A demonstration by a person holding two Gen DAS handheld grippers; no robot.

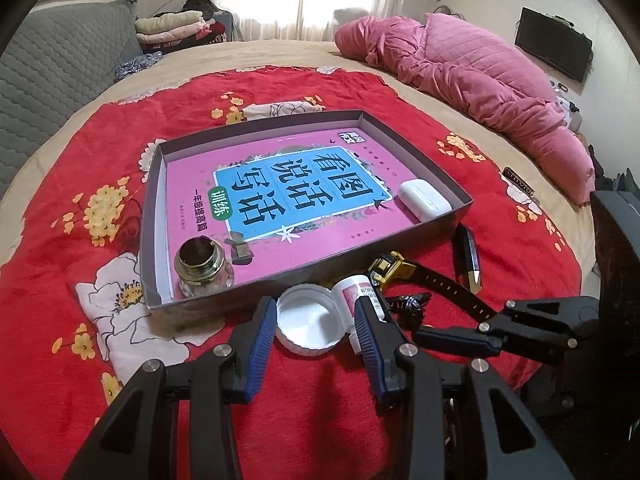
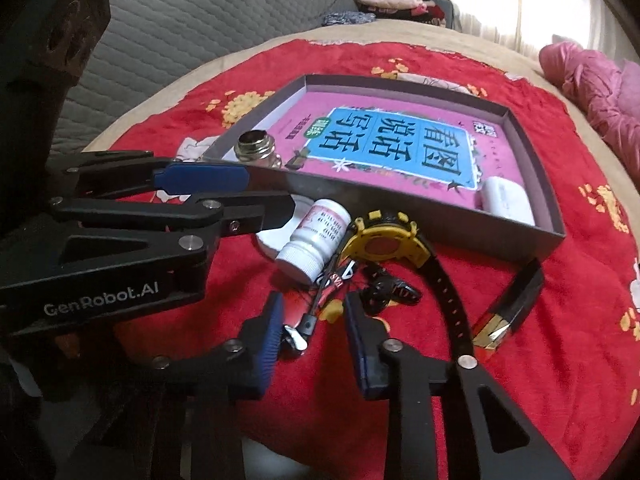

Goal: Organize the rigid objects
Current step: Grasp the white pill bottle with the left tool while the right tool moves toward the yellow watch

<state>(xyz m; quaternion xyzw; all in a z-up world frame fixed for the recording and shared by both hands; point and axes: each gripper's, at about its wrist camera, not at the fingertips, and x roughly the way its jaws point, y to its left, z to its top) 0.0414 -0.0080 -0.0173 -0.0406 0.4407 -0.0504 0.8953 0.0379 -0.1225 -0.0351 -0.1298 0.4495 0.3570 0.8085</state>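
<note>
A shallow grey cardboard box tray (image 1: 440, 168) lies on a red flowered blanket (image 1: 80, 160) spread over a bed. A pink and blue children's workbook (image 1: 288, 188) covers the tray's floor. Two small things already sit on it: a small glass jar with a dark metal lid (image 1: 202, 266) in the near left corner and a white oblong earbud case (image 1: 424, 199) by the right wall.

The rest lies in a loose cluster on the blanket just outside the tray's near wall. It includes a round white plastic lid (image 1: 310, 322) lying open side up, a white pill bottle with a pink label (image 2: 314, 236) on its side, a yellow and black wristwatch (image 2: 386, 240), a black and gold pen-like stick (image 2: 506, 314), a small black clip-like piece (image 2: 386, 290) and a slim metal tool (image 2: 308, 320) that is hard to identify.

The left gripper (image 1: 316, 330) has its jaws spread around the white lid, touching nothing clearly. The right gripper (image 2: 314, 330) is spread too, low over the slim tool, with nothing pinched.

Judging from this, roughly a quarter of the sorting is done; about six items are still to go into the tray.
</note>
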